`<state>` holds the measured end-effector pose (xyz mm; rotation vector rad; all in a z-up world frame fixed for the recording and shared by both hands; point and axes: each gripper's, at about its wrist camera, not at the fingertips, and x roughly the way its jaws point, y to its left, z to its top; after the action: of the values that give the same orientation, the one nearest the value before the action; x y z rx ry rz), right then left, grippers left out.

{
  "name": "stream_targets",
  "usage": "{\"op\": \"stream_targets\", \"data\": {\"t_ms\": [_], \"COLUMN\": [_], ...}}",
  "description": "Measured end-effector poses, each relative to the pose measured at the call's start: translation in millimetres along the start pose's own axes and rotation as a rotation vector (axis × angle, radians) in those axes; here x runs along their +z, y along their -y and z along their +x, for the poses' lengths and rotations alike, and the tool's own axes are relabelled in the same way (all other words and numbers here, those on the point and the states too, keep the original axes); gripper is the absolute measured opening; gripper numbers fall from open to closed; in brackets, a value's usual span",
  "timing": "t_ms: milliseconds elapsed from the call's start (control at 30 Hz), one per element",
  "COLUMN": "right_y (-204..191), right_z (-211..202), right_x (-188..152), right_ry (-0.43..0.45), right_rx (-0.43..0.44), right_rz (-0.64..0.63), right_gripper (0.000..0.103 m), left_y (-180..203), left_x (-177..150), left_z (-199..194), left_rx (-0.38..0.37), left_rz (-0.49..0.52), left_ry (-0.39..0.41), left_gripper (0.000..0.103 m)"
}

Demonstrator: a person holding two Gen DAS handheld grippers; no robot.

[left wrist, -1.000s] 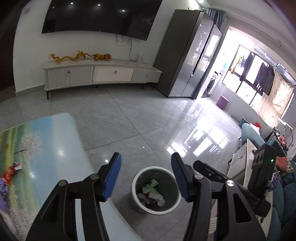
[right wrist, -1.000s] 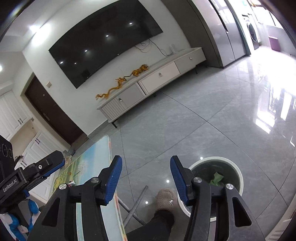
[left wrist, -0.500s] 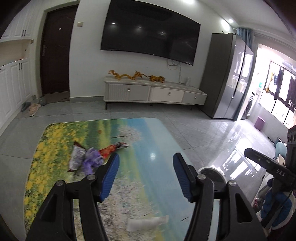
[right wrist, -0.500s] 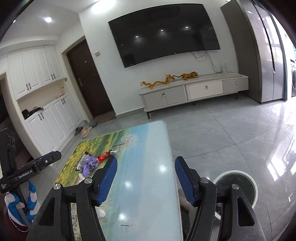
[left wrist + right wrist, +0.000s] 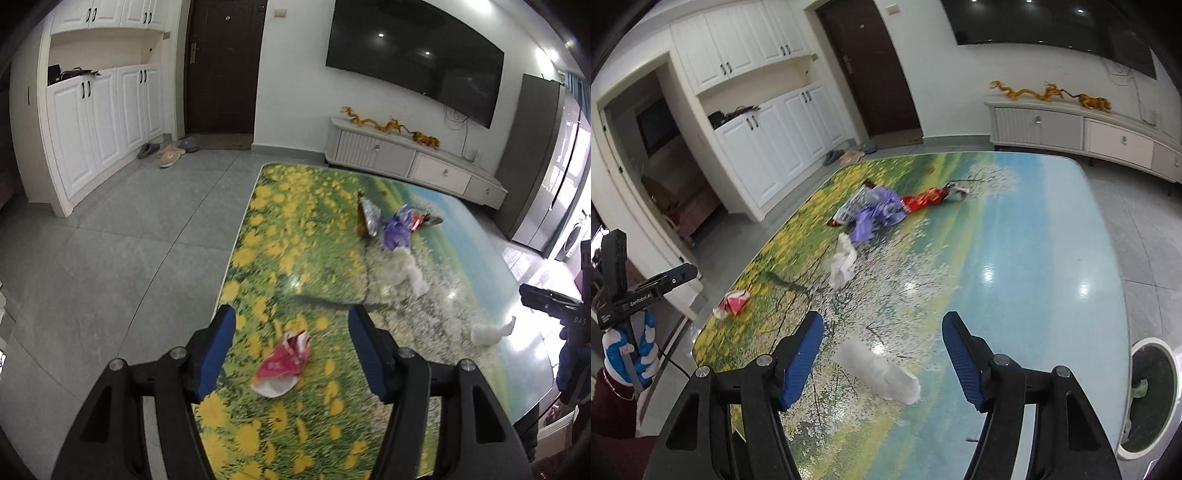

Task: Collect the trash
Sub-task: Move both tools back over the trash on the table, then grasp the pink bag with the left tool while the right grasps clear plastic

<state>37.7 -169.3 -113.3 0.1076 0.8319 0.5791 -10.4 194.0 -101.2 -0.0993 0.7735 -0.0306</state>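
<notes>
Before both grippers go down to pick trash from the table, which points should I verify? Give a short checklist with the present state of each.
1. Left gripper jaws free: ok, opening, nothing held.
2. Red and white wrapper lined up between the left jaws: ok, lying flat on the table.
3. Right gripper jaws free: ok, opening, nothing held.
4. White crumpled tissue lined up for the right gripper: ok.
5. Trash bin within view beside the table: ok.
6. Pads touching trash: not ok, none yet.

Grey tiled floor [image 5: 110,236], white cabinets [image 5: 99,122], dark door [image 5: 221,66], wall television [image 5: 413,55].
</notes>
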Motion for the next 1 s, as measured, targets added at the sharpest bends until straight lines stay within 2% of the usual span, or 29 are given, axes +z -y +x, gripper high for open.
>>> {"op": "stream_targets", "data": {"t_ms": [133, 367, 467, 533, 600, 633, 667, 867, 1000], "right_y": [-12.3, -17.1, -11.6, -8.3, -5.4, -3.4, -2.0, 6.8, 16.3], "right_z": [28.4, 50.3, 46.3, 47.4, 49.0, 48.7, 47.2, 36.7, 17.3], "right_x": [-3.2, -24.8, -32.4, -37.3, -39.8, -41.3, -41.3, -40.2, -31.6], "right_ry": [-0.081, -0.199, -0.219, -0.23, -0.236, -0.23, -0.228, -0.184, -0.115], "right_rx": [0.026, 0.0, -0.01, -0.016, -0.019, -0.02, -0.016, 0.022, 0.029], "right_rz": [-0.094, -0.213, -0.227, -0.23, -0.23, -0.226, -0.222, -0.171, -0.122], "right_gripper": [0.065, 0.065, 0.054, 0.048, 0.036, 0.033, 0.025, 0.021, 0.021], "left_y": [-3.0, 5.8, 11.7, 15.7, 18.2, 19.6, 20.9, 34.2, 58.0], "left_x": [-16.8, -34.2, -36.2, -36.4, -35.7, -36.7, -36.2, -32.9, -16.9], "left_z": [26.3, 61.3, 66.1, 68.3, 72.6, 74.0, 74.2, 72.1, 66.9], "left_rx": [0.009, 0.019, 0.008, 0.005, 0.003, 0.005, 0.01, -0.006, -0.091], "left_rz": [0.014, 0.088, 0.109, 0.121, 0.127, 0.131, 0.135, 0.125, 0.116], "left_ry": [-0.069, -0.132, -0.132, -0.135, -0.152, -0.155, -0.152, -0.144, -0.124], "left_gripper": [0.062, 0.061, 0.059, 0.048, 0.033, 0.032, 0.031, 0.03, 0.03]}}
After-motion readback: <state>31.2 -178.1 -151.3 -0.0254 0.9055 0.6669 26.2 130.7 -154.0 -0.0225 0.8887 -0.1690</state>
